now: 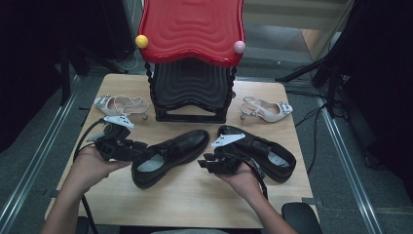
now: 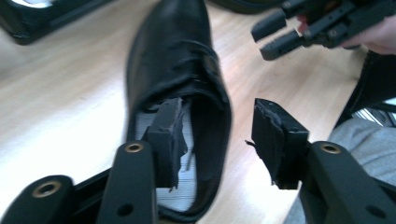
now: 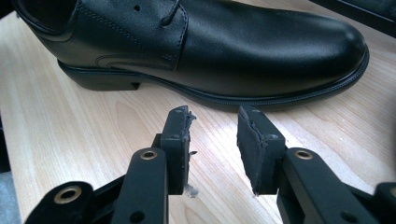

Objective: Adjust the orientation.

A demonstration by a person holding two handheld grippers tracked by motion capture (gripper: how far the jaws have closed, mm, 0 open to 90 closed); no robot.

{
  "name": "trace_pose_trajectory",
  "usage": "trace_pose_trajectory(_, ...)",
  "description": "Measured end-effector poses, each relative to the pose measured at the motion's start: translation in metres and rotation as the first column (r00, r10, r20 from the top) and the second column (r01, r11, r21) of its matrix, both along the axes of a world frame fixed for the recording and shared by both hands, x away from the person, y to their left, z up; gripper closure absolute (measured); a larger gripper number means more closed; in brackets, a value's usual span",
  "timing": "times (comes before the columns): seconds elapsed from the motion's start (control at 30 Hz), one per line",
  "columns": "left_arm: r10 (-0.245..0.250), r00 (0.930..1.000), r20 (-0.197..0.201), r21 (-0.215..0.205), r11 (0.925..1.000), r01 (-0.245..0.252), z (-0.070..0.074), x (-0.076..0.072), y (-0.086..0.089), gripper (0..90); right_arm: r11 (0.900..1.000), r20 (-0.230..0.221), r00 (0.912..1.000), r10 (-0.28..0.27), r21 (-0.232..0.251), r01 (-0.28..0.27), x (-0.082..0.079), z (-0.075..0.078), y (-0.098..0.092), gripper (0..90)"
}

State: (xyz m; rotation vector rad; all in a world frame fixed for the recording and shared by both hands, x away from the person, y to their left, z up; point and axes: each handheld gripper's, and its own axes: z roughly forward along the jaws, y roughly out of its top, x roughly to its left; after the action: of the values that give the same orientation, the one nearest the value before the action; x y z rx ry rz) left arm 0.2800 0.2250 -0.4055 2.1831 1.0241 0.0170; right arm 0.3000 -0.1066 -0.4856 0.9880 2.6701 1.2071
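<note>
Leather, smooth and black, covered the left derby shoe lying before the ribbed black stool; left gripper straddled its heel rim unclenched, right gripper hung released beside it.

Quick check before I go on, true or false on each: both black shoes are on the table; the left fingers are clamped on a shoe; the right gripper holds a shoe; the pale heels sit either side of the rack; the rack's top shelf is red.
1. Both black shoes lie on the table. True: left shoe, right shoe.
2. The left gripper is clamped on the left shoe. False: one of its fingers is inside the shoe's opening, the other outside, with a gap showing.
3. The right gripper holds a shoe. False: it is open with nothing between its fingers, short of the shoe's side.
4. Pale heels sit either side of the rack. True: left heel, right heel.
5. The rack's top shelf is red. True.
</note>
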Motion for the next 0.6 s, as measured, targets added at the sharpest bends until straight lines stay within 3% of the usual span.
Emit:
trace_pose_trajectory(0.1, 0.011, 0.9999, 0.013, 0.033, 0.9994, -0.012, -0.009, 0.011, 0.014, 65.1, 1.000, -0.004, 1.0000, 0.001, 0.001, -0.001, 0.000, 0.000, 0.003, 68.1)
trace_pose_trajectory(0.23, 0.015, 0.9999, 0.000, 0.018, 0.9997, -0.015, -0.024, 0.024, 0.027, 78.6, 1.000, -0.012, 0.9999, 0.005, 0.004, -0.005, 0.000, -0.002, 0.008, 72.3)
trace_pose_trajectory(0.27, 0.013, 0.9999, -0.010, 0.015, 0.9998, -0.013, -0.035, 0.031, 0.032, 81.8, 1.000, -0.014, 0.9999, 0.003, 0.001, -0.003, -0.001, -0.002, 0.010, 73.7)
trace_pose_trajectory(0.43, 0.015, 0.9990, -0.043, 0.000, 0.9999, -0.015, -0.058, 0.044, 0.035, 86.5, 1.000, -0.005, 1.0000, 0.006, -0.008, -0.006, 0.001, 0.004, 0.016, 81.8)
trace_pose_trajectory(0.53, 0.012, 0.9989, -0.046, 0.035, 0.9993, -0.010, -0.069, 0.051, 0.030, 87.0, 1.000, -0.015, 0.9998, 0.013, -0.021, -0.014, 0.004, 0.008, 0.022, 87.8)
trace_pose_trajectory(0.6, -0.005, 0.9985, -0.054, 0.030, 0.9995, 0.007, -0.073, 0.054, 0.025, 87.1, 1.000, -0.021, 0.9996, 0.020, -0.018, -0.020, 0.005, 0.009, 0.027, 90.0)
